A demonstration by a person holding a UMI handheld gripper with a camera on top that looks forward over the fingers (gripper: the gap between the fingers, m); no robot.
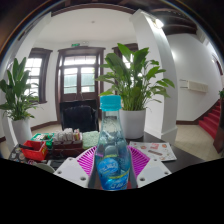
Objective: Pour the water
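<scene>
Room — a bright hall with white walls fills the upper part of the frame; a dark double door (78,75) stands at upper centre-left, and red steps (212,118) show at the far right edge.

Large potted plant (132,80) — centre-right, in a white pot, behind the bottle. A second plant (17,92) stands at the left edge.

Tabletop (160,140) — dark surface across the middle band of the frame. It carries a red item (33,150) and a small tray of sundries (68,140) at centre-left, and white papers (160,152) at lower right.

Water bottle (111,145) — clear plastic, blue cap on, blue label low on its body, upright at lower centre. Water level cannot be read.

Hand-held gripper (112,163) — lower centre, its purple pads (138,158) set at either side of the bottle. The fingers appear closed upon the bottle, holding it.

Task status — grasp looks made; the cap is on, no receiving cup or glass can be identified, and no tilt is evident. Judged early: pouring itself is wholly left to do — the cap may need removing first.
</scene>
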